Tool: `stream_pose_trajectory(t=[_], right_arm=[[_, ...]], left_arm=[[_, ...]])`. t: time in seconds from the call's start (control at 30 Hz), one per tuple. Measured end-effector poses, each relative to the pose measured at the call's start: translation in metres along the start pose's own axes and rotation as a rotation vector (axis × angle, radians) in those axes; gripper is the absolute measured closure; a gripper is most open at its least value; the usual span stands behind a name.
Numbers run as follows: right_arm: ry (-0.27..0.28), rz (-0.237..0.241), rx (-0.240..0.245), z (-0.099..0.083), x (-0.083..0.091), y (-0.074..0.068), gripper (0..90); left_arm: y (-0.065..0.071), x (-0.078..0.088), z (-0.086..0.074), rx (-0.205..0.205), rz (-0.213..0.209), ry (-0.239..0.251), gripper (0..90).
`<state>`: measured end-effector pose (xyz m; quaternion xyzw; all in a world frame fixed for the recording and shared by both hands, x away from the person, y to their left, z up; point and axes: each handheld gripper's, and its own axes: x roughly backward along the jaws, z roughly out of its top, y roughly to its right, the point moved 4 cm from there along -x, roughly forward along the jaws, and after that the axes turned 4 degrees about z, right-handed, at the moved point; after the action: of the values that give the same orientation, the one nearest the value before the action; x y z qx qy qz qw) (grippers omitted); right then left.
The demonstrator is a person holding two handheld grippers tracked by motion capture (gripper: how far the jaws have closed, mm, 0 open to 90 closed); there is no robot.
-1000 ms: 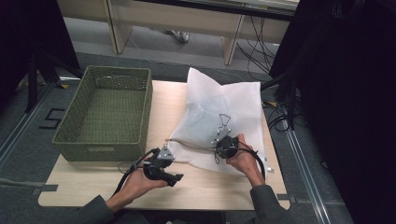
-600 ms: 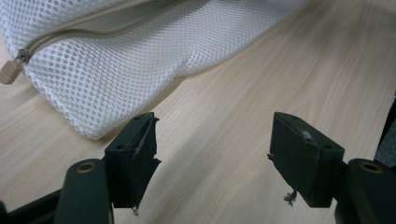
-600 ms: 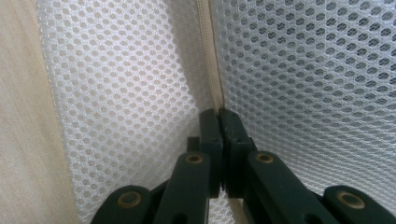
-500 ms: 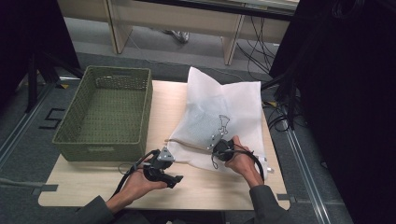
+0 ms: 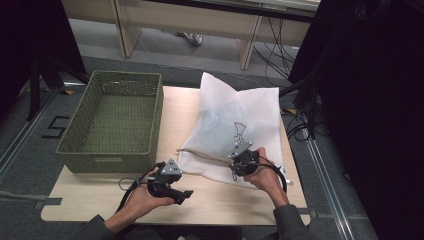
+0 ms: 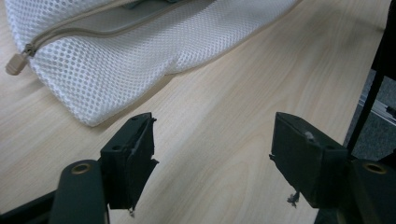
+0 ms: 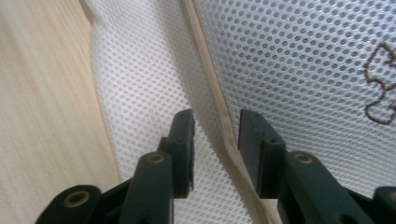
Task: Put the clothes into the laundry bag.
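Note:
A white mesh laundry bag lies flat on the right half of the wooden table, its beige zipper running along the near edge. My right gripper sits over that edge. Its jaws have just been opening and now stand apart astride the zipper tape without pressing it, as the right gripper view shows. My left gripper hovers open over bare wood. The bag's corner and zipper pull lie just beyond it.
A green woven basket stands on the left part of the table, with nothing in it. The table's right edge and a black metal leg are close to my left gripper. Cables run across the floor behind the table.
The right hand has shifted slightly at the bag's near edge. The left hand and the bag have stayed where they were.

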<state>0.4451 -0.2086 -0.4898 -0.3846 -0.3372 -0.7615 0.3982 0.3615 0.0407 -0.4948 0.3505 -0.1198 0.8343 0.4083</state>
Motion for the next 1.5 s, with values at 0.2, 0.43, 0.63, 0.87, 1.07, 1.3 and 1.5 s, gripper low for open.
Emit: stream_pose_trajectory(t=[0.2, 0.43, 0.63, 0.87, 1.07, 1.3, 1.5], right_arm=[[0.1, -0.024, -0.125, -0.004, 0.013, -0.001, 53.2], [0.207, -0.046, -0.239, -0.01, 0.024, 0.004, 46.0], [0.326, 0.022, -0.299, -0.003, 0.033, -0.005, 42.2], [0.401, 0.113, -0.344, 0.0, 0.039, -0.021, 39.3], [0.399, 0.125, -0.349, -0.003, 0.041, -0.033, 38.7], [0.391, 0.116, -0.337, -0.006, 0.042, -0.04, 37.8], [0.389, 0.133, -0.331, -0.009, 0.045, -0.045, 37.0]], left_arm=[[-0.003, 0.012, -0.006, 0.006, 0.016, 0.009, 28.7], [-0.008, 0.024, -0.011, 0.01, 0.043, 0.036, 28.2], [-0.009, 0.033, -0.016, -0.002, 0.049, 0.06, 25.4], [-0.014, 0.048, -0.022, 0.024, 0.055, 0.098, 22.8], [-0.023, 0.06, -0.029, 0.03, 0.064, 0.133, 20.0], [-0.031, 0.069, -0.039, 0.03, 0.092, 0.138, 16.7], [-0.037, 0.078, -0.045, 0.067, 0.114, 0.15, 15.5]])
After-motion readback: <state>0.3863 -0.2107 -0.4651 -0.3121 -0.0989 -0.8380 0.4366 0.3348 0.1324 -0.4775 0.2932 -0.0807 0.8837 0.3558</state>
